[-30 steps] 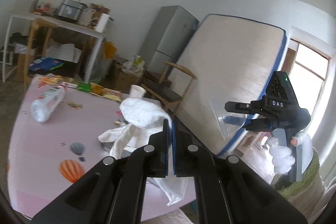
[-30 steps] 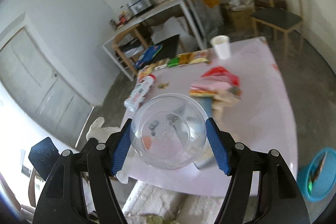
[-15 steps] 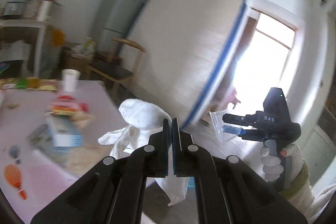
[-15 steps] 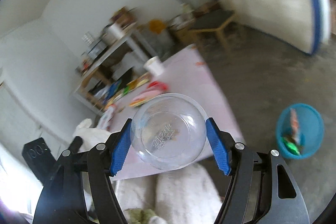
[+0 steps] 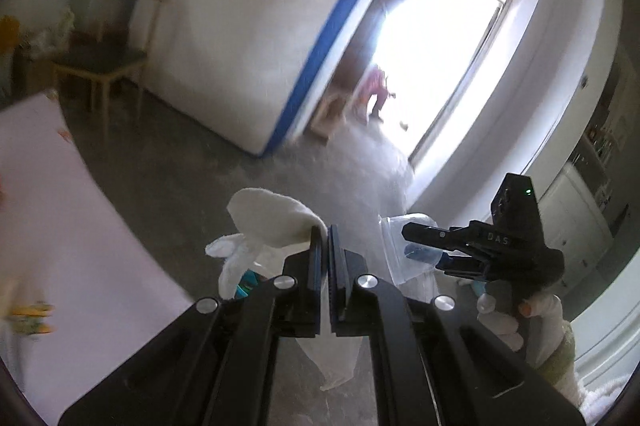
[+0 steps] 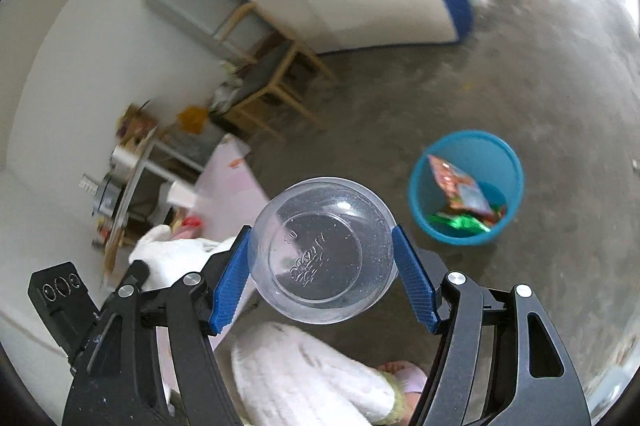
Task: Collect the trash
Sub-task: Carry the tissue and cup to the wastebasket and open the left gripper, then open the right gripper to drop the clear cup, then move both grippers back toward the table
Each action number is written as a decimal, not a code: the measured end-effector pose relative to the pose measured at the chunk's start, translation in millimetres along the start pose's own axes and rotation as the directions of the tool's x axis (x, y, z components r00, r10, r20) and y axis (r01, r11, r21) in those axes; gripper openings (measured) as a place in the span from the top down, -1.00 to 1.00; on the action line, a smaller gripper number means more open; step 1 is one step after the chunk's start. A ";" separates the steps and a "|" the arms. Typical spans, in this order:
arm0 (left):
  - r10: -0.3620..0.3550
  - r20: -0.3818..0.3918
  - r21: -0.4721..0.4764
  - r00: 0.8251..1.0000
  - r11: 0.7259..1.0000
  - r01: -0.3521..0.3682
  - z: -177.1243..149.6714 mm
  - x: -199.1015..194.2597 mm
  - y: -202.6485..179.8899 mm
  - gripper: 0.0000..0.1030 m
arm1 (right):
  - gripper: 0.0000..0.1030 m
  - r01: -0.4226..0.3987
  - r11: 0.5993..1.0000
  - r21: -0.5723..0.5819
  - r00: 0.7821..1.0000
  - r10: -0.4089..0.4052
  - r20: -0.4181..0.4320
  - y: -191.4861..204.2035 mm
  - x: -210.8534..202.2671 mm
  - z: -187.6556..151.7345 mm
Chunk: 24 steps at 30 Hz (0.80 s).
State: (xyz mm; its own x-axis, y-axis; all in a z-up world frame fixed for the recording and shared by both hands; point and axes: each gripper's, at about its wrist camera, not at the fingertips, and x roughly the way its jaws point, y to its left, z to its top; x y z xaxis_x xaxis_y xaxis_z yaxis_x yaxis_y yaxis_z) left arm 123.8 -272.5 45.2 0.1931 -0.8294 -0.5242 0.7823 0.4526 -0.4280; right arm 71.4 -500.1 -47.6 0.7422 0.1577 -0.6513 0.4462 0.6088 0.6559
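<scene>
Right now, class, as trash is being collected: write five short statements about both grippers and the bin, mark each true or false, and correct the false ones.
1. The right gripper holds a clear plastic cup between its blue pads. True.
2. The left gripper is wide open and holds nothing. False: it is shut on a white tissue.
3. The blue bin stands on the pink table. False: it stands on the grey floor.
4. The bin already holds colourful wrappers. True.
5. The cup is inside the bin. False: it is in the gripper, beside the bin in the right wrist view.
</scene>
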 end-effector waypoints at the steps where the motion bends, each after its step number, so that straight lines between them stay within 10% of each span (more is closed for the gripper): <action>1: -0.003 -0.031 0.000 1.000 1.000 0.003 1.0 20.8 -0.7 0.96 | -0.26 0.004 1.000 0.025 1.000 -0.004 -0.002 -10.8 4.3 2.1; 16: 0.019 -0.243 0.039 0.970 0.999 -0.009 7.9 273.6 -4.7 0.94 | -0.28 0.108 0.952 0.285 0.994 -0.111 -0.004 -145.8 92.4 76.7; 20: 0.172 -0.280 0.035 0.944 0.985 -0.169 -3.2 328.7 19.8 -0.33 | -0.34 0.164 0.938 0.304 0.986 -0.159 -0.042 -173.2 134.7 89.2; 24: 0.184 -0.318 -0.031 0.930 0.978 -0.204 -12.4 332.1 42.1 -0.34 | -0.49 0.276 0.903 0.331 0.960 -0.239 -0.148 -206.7 187.6 77.0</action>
State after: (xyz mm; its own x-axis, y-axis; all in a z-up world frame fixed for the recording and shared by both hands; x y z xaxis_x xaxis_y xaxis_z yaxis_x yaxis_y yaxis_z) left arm 213.5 -524.8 -156.0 0.1352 -0.5841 -0.8003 0.7077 0.6223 -0.3346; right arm 156.9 -656.2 -275.9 0.5318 0.1209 -0.8382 0.7726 0.3360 0.5387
